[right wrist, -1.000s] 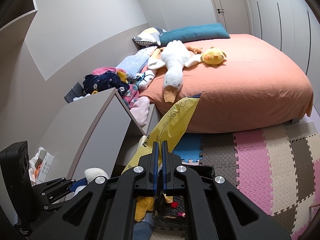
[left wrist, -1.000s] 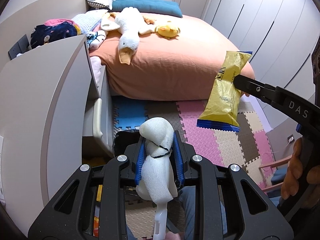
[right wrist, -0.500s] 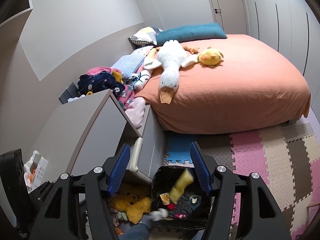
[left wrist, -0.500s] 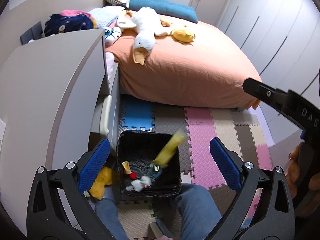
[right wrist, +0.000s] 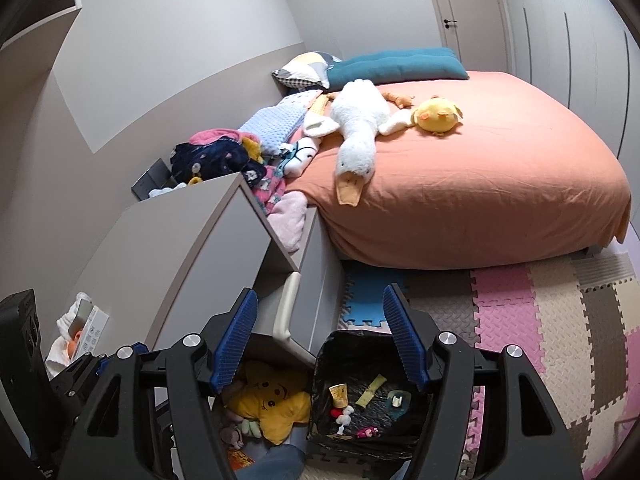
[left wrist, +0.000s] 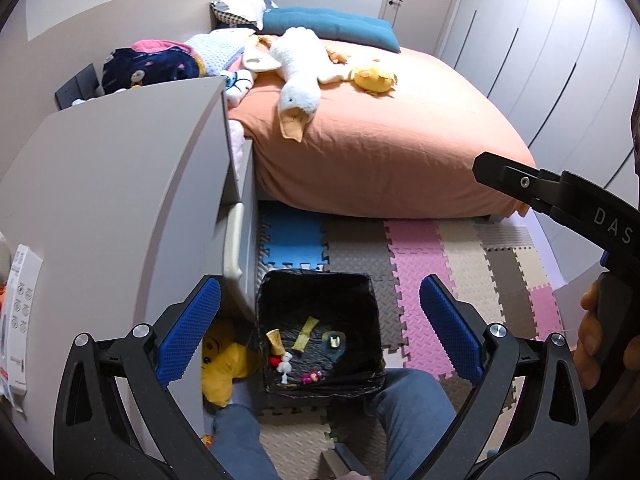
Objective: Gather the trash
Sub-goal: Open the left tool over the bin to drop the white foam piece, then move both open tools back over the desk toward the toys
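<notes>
A black-lined trash bin [left wrist: 362, 280] stands on the floor mat below both grippers. In it lie a yellow snack wrapper [left wrist: 305, 327], a white foam piece [left wrist: 285, 364], a small paper cup [left wrist: 275, 339] and other scraps. My left gripper [left wrist: 319, 284] hangs open over the bin with nothing between its blue pads. My right gripper [right wrist: 320, 292] is open too and holds nothing; the bin [right wrist: 360, 334], the wrapper [right wrist: 371, 390] and the foam piece [right wrist: 346, 414] show below it. One of its black fingers [left wrist: 520, 184] reaches in from the right of the left wrist view.
A grey cabinet [left wrist: 120, 184] rises just left of the bin, with a yellow plush toy [left wrist: 222, 364] on the floor beside it. Behind is an orange bed [left wrist: 400, 140] with a plush goose [left wrist: 298, 80]. A person's jeans-clad legs [left wrist: 412, 412] flank the bin on coloured foam tiles [left wrist: 420, 248].
Both grippers went from shut to open. The white foam piece left the left gripper and the yellow wrapper left the right one; both fell into the bin.
</notes>
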`<state>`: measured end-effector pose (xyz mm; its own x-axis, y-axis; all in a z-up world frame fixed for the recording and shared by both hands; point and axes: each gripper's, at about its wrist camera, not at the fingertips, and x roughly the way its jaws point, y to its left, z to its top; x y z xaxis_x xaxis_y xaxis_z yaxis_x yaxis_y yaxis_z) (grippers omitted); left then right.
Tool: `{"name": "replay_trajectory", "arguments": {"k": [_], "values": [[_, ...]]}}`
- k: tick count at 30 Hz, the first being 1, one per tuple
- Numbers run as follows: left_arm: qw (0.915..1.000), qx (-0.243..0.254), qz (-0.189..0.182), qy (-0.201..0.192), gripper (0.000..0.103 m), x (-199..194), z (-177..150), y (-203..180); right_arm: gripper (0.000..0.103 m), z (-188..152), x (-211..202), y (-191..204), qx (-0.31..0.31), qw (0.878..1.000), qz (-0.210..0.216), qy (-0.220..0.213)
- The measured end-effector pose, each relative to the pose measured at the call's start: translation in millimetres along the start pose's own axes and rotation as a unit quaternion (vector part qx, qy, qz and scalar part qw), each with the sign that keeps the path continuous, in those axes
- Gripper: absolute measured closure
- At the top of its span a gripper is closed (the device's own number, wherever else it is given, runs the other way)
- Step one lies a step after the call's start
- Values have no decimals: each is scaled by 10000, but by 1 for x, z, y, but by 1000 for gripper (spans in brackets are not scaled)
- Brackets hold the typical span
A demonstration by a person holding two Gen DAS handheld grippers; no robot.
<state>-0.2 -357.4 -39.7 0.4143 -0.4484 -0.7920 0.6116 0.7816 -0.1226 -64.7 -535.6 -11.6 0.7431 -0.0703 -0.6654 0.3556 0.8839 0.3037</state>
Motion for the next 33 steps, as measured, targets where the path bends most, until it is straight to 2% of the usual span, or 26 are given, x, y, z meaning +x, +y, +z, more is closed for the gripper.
{"name": "replay_trajectory", "arguments": {"k": [13, 33], "values": [[9986, -135, 500, -126, 6, -33, -16, 48, 25, -8, 7, 63, -478, 9983, 309, 78], [9870, -722, 1378, -413, 6, -100, -59, 145, 25, -30, 27, 173, -1206, 9878, 920, 344]]}}
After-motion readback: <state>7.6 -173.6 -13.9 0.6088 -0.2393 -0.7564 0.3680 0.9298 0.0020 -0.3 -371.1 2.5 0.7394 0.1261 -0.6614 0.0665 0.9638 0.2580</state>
